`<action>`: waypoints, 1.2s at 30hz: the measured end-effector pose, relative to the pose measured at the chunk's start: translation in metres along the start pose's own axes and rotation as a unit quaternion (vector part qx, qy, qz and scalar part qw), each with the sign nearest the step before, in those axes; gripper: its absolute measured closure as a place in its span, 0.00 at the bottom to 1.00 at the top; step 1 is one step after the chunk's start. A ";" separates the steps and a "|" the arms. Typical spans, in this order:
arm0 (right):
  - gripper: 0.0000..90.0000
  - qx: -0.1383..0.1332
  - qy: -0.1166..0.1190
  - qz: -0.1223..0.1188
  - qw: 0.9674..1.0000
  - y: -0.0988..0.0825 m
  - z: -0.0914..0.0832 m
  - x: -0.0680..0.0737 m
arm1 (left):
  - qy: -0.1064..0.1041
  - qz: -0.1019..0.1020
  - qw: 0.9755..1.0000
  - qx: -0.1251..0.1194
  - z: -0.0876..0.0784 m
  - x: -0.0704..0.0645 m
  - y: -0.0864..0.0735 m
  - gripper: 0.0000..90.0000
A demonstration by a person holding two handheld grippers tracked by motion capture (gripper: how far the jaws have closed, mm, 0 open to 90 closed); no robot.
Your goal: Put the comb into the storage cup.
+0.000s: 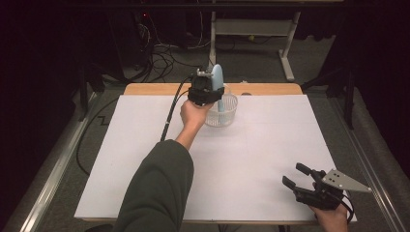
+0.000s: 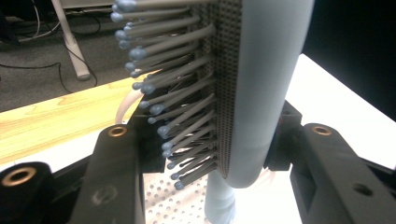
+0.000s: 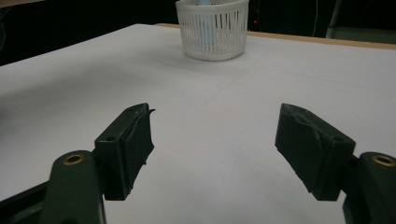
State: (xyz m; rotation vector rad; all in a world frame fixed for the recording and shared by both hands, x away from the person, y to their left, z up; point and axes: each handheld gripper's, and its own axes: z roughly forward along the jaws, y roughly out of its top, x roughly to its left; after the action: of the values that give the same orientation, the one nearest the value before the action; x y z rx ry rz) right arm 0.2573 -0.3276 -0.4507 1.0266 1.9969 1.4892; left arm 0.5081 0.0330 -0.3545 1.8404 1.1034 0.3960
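A light blue hairbrush (image 1: 218,76) stands upright with its handle down inside a white perforated basket (image 1: 228,115) at the far middle of the table. My left gripper (image 1: 212,93) is shut on the brush at the base of its head. In the left gripper view the brush head (image 2: 266,88) and its bristles sit between the two black jaws of the left gripper (image 2: 219,158), and the basket floor (image 2: 161,200) lies below. My right gripper (image 1: 296,176) rests open near the front right edge. The right gripper (image 3: 215,149) holds nothing and faces the basket (image 3: 212,30).
A white sheet (image 1: 145,159) covers the table, with a wooden strip (image 1: 154,89) bare along the far edge. Cables and a desk frame (image 1: 287,48) lie on the floor beyond. The left gripper's cable (image 1: 170,116) trails across the table.
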 end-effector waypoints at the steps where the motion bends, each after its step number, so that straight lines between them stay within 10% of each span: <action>1: 0.31 0.000 0.000 0.001 1.000 0.000 0.000 0.000 | -0.001 0.000 1.000 0.000 0.000 0.000 0.000 0.57; 36: 0.31 0.000 0.003 0.000 1.000 0.000 0.000 0.000 | -0.007 0.007 1.000 -0.005 0.015 -0.006 -0.011 0.56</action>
State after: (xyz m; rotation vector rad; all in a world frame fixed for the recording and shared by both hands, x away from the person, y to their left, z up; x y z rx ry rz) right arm 0.2575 -0.3273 -0.4508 1.0224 2.0002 1.4939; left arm 0.5091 0.0214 -0.3702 1.8401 1.0788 0.3961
